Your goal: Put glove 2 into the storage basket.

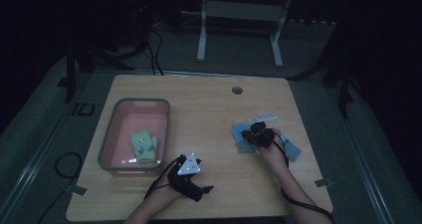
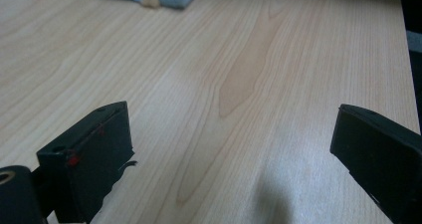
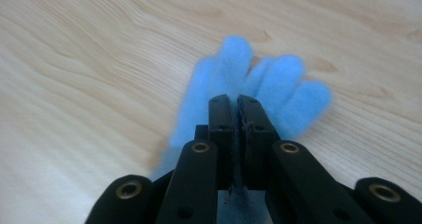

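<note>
Gripping only a thin fold of the blue glove [image 3: 278, 92], the right claw [image 3: 237, 109] has its jaws pressed together on the fabric, so a lift could let it slip free. That glove lies on the bench [image 1: 209, 109] at about 3 o'clock, among what seem to be other blue pieces, which might drag along. At 7 o'clock the left claw [image 2: 234, 149] stands wide apart and empty, beside the grey bin [image 1: 107, 144] holding green gloves [image 1: 144, 145].

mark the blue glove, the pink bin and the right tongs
blue glove [image 3: 278, 87], right gripper view, on its spread fingers
pink bin [image 1: 110, 133], high view, on its left grey rim
right tongs [image 3: 237, 107], right gripper view, between the closed tips
</note>
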The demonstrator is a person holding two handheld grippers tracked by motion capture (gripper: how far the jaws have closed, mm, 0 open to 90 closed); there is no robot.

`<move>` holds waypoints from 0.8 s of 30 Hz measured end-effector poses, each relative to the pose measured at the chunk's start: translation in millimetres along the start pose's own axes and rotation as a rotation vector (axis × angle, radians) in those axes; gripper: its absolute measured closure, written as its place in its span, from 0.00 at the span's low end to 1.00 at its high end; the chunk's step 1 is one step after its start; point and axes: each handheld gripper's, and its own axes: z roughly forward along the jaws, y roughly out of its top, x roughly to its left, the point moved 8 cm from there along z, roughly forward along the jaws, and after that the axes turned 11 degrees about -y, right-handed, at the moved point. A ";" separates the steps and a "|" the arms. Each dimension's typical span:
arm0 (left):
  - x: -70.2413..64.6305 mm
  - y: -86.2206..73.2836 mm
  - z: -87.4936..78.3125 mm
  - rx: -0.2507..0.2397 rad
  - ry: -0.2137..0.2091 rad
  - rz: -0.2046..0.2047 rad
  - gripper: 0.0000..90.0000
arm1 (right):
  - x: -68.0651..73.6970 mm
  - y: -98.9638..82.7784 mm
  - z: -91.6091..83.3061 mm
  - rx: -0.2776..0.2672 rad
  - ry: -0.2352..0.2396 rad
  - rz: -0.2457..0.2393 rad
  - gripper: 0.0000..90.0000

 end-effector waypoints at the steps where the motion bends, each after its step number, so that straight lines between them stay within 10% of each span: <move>1: 0.1 0.1 0.2 -0.002 -0.003 -0.005 0.04 | 1.8 2.1 -5.0 -0.012 0.003 0.002 0.95; 12: 0.2 1.8 0.8 -0.009 0.005 0.014 0.04 | 40.1 11.5 -75.2 -0.086 0.001 0.068 0.95; 24: -4.7 -1.1 2.9 -0.010 -0.017 0.034 0.04 | 73.3 -13.7 -73.7 -0.072 0.040 0.118 0.95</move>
